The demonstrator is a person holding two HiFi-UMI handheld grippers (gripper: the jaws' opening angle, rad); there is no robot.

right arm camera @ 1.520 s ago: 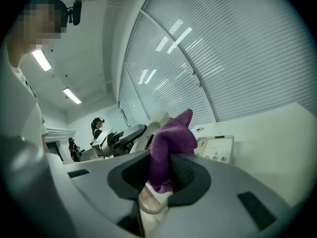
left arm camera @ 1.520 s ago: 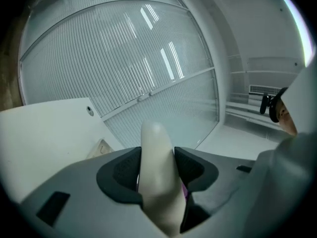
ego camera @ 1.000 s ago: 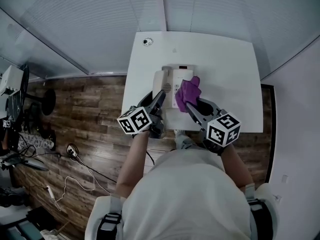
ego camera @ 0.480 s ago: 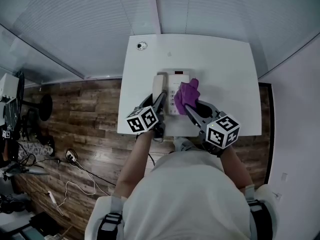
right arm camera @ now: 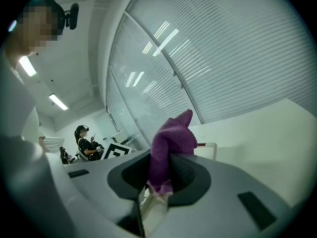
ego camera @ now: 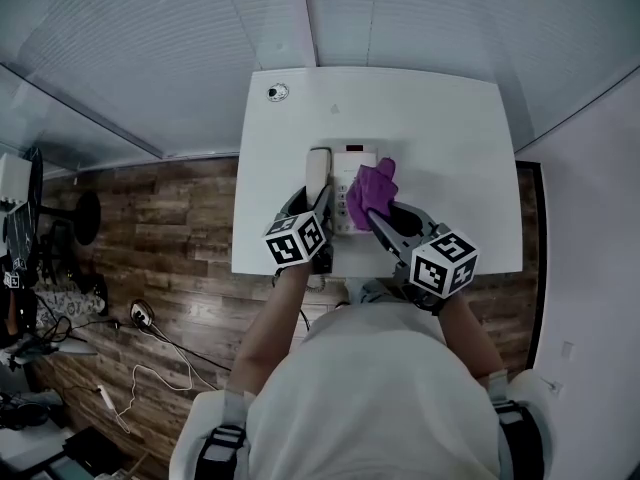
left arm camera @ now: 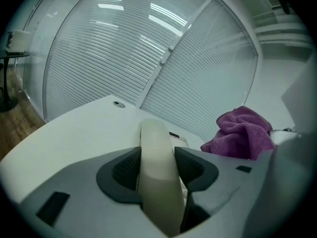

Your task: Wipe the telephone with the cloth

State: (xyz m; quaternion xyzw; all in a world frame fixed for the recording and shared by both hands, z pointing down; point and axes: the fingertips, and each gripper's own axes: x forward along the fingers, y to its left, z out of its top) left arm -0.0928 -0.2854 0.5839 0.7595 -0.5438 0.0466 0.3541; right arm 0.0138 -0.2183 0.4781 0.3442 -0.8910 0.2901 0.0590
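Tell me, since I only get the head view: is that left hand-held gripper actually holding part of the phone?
Observer: Yes. The left gripper view shows the left hand-held gripper clamped on the handset, one pad pressing each side.
Operator: And the purple thing on the right, is it just lying there?
Observer: No. The right gripper view shows the cloth pinched between the jaws of the right hand-held gripper, its bunched end sticking up above them.
Operator: Is anyone else around?
Observer: The right gripper view shows another person farther back in the room.
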